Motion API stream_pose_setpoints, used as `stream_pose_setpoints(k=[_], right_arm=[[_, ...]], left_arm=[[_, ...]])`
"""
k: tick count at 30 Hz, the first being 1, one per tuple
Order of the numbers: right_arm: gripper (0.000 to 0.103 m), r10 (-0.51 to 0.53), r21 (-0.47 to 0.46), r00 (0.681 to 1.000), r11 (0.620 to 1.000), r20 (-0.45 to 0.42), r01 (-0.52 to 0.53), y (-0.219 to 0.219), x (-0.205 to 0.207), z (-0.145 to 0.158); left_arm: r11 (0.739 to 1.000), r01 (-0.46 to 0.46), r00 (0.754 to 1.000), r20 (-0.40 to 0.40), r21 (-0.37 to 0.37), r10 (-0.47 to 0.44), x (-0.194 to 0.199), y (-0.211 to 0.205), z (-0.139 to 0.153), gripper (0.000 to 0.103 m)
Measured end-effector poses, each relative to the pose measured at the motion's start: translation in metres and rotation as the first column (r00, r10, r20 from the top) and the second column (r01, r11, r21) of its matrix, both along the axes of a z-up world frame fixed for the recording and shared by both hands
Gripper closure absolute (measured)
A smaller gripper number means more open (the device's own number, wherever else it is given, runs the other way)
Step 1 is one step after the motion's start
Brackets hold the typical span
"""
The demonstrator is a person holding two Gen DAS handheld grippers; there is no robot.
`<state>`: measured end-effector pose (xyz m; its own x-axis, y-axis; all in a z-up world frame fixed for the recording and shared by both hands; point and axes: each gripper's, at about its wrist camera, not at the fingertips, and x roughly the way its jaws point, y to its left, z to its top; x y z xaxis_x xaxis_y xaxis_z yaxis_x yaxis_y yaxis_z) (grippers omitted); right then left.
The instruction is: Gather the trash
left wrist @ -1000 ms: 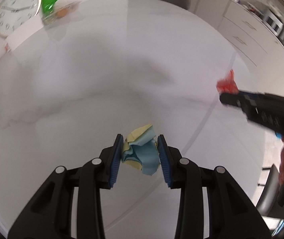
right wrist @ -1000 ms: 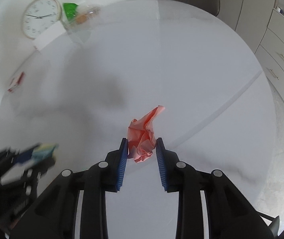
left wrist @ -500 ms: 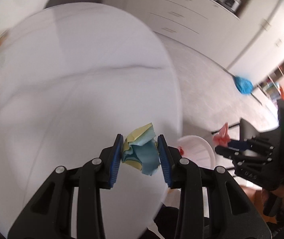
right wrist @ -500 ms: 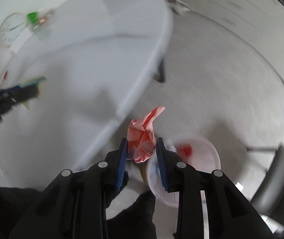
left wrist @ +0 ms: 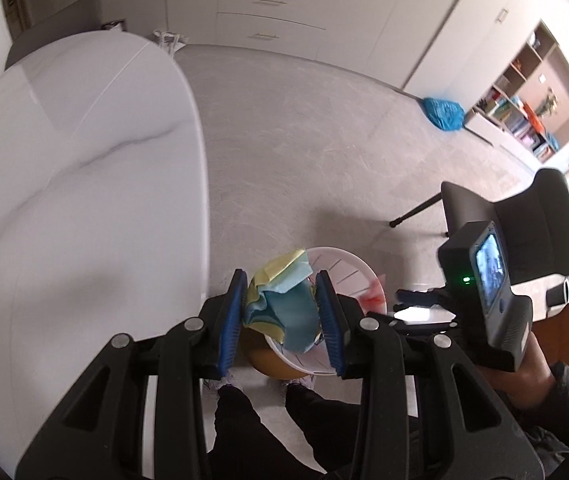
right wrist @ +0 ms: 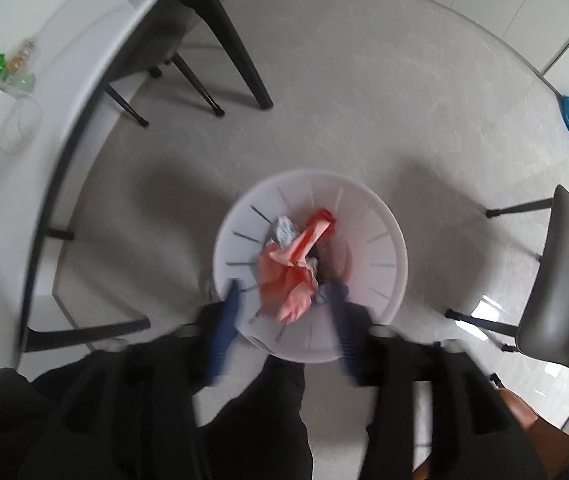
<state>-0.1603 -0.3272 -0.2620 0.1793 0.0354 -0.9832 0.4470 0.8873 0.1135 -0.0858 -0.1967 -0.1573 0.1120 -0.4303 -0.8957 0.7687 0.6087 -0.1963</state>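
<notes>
Right gripper (right wrist: 284, 312) fingers opening, pink paper (right wrist: 290, 280) released above the bin (right wrist: 384, 240); a second ago it was clamped. Left gripper (left wrist: 282, 312) grips blue-yellow paper (left wrist: 284, 308), undelivered.

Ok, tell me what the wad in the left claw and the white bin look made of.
Wad: crumpled paper, matte, yellow and blue sheets with sharp creases. Bin: likely moulded plastic, smooth and faintly glossy, with narrow slots around its wall.

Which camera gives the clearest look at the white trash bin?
The right wrist view: the white trash bin sits near centre, seen from above, rim and contents showing, pink paper dropping between the right gripper's opening jaws. The left wrist view shows only part of its rim, behind the left gripper and its blue-yellow paper wad.
</notes>
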Motion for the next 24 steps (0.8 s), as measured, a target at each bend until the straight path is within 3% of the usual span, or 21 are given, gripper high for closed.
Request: stream_pose_setpoints(k=[4, 11, 13, 14, 15, 18, 24], right_arm=[[0.02, 0.006, -0.024, 1.0, 1.0, 0.001, -0.006, -0.007, -0.014, 0.002], [0.006, -0.07, -0.061, 0.998, 0.996, 0.005, 0.07, -0.039, -0.041, 0.014], [0.006, -0.095, -0.061, 0.995, 0.994, 0.008, 0.096, -0.051, -0.051, 0.015], [0.006, -0.103, -0.062, 0.995, 0.993, 0.006, 0.103, -0.055, -0.054, 0.016], [0.006, -0.11, -0.067, 0.994, 0.992, 0.003, 0.11, -0.06, -0.059, 0.017], [0.006, -0.125, -0.075, 0.992, 0.989, -0.008, 0.124, -0.068, -0.068, 0.016], [0.006, -0.145, -0.065, 0.989, 0.988, -0.019, 0.143, -0.075, -0.076, 0.012]], left_arm=[[1.0, 0.014, 1.0, 0.002, 0.009, -0.014, -0.005, -0.019, -0.004, 0.068], [0.998, 0.062, 0.998, -0.034, 0.026, -0.061, -0.02, -0.047, -0.019, 0.067], [0.995, 0.082, 0.994, -0.073, 0.06, -0.078, -0.023, -0.057, -0.033, 0.045], [0.994, 0.083, 0.993, -0.086, 0.078, -0.076, -0.023, -0.061, -0.038, 0.023], [0.992, 0.082, 0.993, -0.097, 0.094, -0.073, -0.024, -0.063, -0.044, 0.017], [0.988, 0.11, 0.985, -0.149, 0.112, -0.093, -0.03, -0.068, -0.057, 0.017], [0.983, 0.127, 0.982, -0.156, 0.134, -0.105, -0.04, -0.071, -0.065, 0.016]])
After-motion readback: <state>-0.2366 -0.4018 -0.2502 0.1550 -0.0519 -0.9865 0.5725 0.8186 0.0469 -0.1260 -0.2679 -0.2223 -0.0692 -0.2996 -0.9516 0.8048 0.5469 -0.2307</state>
